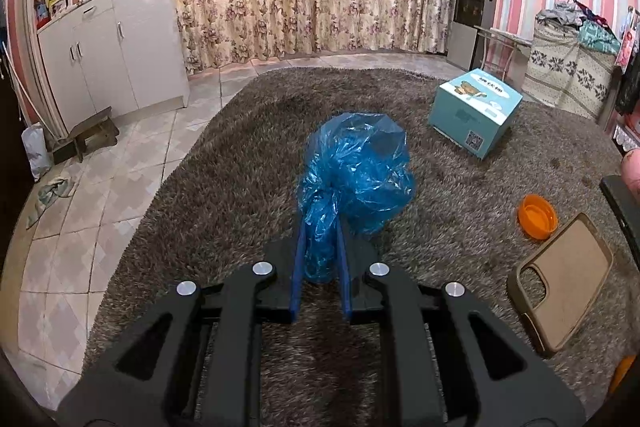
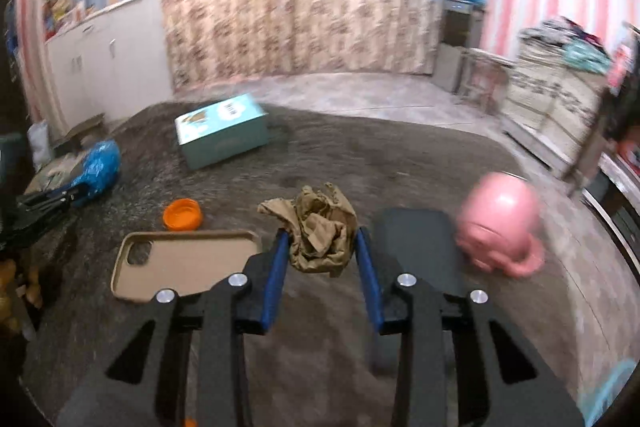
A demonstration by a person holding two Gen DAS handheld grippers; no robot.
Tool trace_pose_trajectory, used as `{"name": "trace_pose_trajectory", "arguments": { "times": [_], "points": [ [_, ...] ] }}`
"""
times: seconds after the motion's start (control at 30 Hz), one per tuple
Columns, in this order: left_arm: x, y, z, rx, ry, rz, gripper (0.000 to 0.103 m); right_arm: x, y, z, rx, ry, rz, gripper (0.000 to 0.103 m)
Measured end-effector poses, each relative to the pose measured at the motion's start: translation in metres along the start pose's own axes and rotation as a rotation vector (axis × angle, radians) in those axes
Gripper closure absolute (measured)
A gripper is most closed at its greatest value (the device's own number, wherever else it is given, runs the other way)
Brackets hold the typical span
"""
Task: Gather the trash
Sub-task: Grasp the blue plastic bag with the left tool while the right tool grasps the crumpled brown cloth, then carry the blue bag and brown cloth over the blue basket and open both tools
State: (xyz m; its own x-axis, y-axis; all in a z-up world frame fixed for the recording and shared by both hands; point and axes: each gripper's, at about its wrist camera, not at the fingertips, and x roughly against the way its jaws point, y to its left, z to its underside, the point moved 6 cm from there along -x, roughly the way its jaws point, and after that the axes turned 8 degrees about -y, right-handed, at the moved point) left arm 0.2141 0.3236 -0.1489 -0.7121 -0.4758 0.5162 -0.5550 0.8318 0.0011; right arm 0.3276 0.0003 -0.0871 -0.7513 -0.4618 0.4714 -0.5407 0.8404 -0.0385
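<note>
Our left gripper (image 1: 320, 247) has its blue pads clamped on the gathered neck of a blue plastic bag (image 1: 356, 171), whose crinkled body bulges out beyond the fingertips above the shaggy brown rug (image 1: 224, 163). Our right gripper (image 2: 322, 247) has its jaws set fairly wide with a crumpled brown paper wad (image 2: 318, 227) between the pads; the view is blurred, so we cannot tell whether the pads actually press on it. Just left of that wad lies a tan phone case (image 2: 188, 263), open side up, with an orange lid (image 2: 182, 214) near its far edge. To the right of the right gripper a dark flat phone-like slab (image 2: 416, 247) lies on the rug, and beside it a pink mug (image 2: 500, 223) rests on its side. Farther back a teal cardboard box (image 2: 222, 135) sits on the rug, with a white cabinet (image 1: 112, 43) and floral curtains (image 1: 312, 7) along the wall behind.
</note>
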Motion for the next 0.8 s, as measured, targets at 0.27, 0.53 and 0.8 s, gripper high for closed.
{"name": "trace_pose_trajectory", "arguments": {
  "times": [0.27,0.53,0.8],
  "points": [
    [0.013,-0.022,-0.008,-0.103,-0.040,-0.037,0.090,0.112,-0.114,0.025,-0.120,-0.053,0.296,0.068],
    [0.058,-0.092,-0.020,-0.143,-0.070,0.138,0.093,0.193,-0.195,0.081,-0.278,-0.094,0.511,0.068],
    [0.129,-0.190,-0.037,-0.199,-0.148,0.361,0.093,0.224,-0.234,0.110,-0.301,-0.114,0.643,0.068]
  ]
}}
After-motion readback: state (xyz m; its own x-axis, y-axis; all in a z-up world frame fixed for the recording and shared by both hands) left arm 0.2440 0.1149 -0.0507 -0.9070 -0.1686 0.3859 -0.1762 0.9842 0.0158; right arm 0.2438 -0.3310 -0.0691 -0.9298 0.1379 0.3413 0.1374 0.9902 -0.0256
